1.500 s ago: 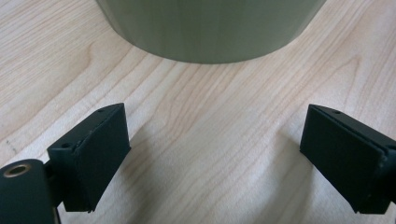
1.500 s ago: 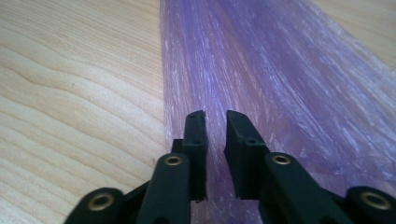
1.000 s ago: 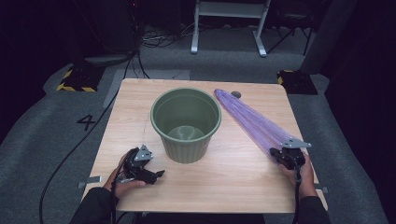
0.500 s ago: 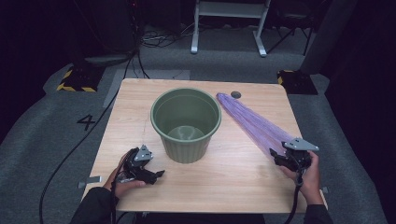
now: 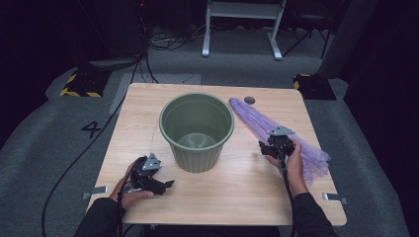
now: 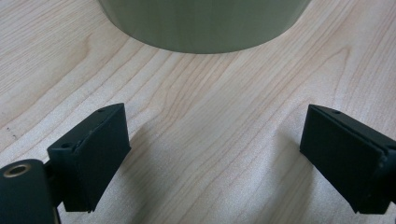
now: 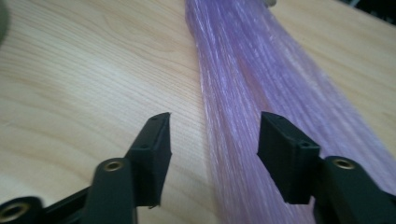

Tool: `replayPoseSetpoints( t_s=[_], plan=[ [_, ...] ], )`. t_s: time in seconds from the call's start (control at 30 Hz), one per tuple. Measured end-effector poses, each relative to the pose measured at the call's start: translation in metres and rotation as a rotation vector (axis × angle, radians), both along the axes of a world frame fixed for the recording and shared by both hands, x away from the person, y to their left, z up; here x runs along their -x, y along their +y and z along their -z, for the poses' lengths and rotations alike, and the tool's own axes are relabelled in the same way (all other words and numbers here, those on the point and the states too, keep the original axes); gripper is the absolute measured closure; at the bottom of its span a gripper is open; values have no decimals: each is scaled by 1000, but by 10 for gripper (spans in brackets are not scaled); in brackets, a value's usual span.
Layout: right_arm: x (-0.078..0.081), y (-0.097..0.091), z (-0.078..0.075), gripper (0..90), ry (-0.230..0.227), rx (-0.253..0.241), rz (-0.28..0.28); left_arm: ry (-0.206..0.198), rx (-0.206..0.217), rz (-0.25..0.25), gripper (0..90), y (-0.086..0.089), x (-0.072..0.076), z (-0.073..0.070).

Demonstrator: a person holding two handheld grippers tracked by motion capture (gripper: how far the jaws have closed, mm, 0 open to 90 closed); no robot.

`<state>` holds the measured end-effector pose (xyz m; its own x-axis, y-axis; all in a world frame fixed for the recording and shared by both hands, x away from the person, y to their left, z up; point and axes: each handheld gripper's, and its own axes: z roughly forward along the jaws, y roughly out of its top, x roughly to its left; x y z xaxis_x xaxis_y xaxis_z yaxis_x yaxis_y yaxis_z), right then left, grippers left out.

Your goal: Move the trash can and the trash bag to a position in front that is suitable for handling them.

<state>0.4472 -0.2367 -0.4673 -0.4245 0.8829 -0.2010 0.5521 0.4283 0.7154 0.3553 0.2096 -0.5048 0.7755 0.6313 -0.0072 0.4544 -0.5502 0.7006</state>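
Observation:
A green plastic bucket (image 5: pixel 196 131) stands upright in the middle of the wooden table (image 5: pixel 232 197); its lower wall (image 6: pixel 201 23) shows in the left gripper view. A long folded purple plastic bag (image 5: pixel 252 118) lies slantwise right of it, its near end over the table's right edge. My right gripper (image 5: pixel 269 144) hovers at the bag's left side about mid-length. Its jaws have just been closing a little but stand apart (image 7: pixel 215 121), with the bag's (image 7: pixel 252 84) left edge below and between them, unpressed. My left gripper (image 5: pixel 167 185) rests open (image 6: pixel 215 116) on bare wood, pointing at the bucket's base.
A small dark round hole (image 5: pixel 249 100) sits in the tabletop at the bag's far end. Black cables (image 5: pixel 74 163) run across the grey floor on the left. White stand legs (image 5: pixel 205 34) rise behind the table.
My right hand has moved left and away from the bag's near end at the table's right edge to its middle. The left hand has stayed put.

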Motion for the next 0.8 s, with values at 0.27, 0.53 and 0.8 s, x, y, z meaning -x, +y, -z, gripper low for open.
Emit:
replayPoseSetpoints(
  t_s=[0.27,0.53,0.8],
  plan=[
    [-11,-9,13,753,28,-23,29,0,1,1,78,0,0,0],
    [-11,-13,19,867,51,-46,-9,1,-1,8,77,-1,-1,0],
    [-12,-15,22,900,70,-85,-9,1,0,8,77,-1,-1,0]
  ],
)
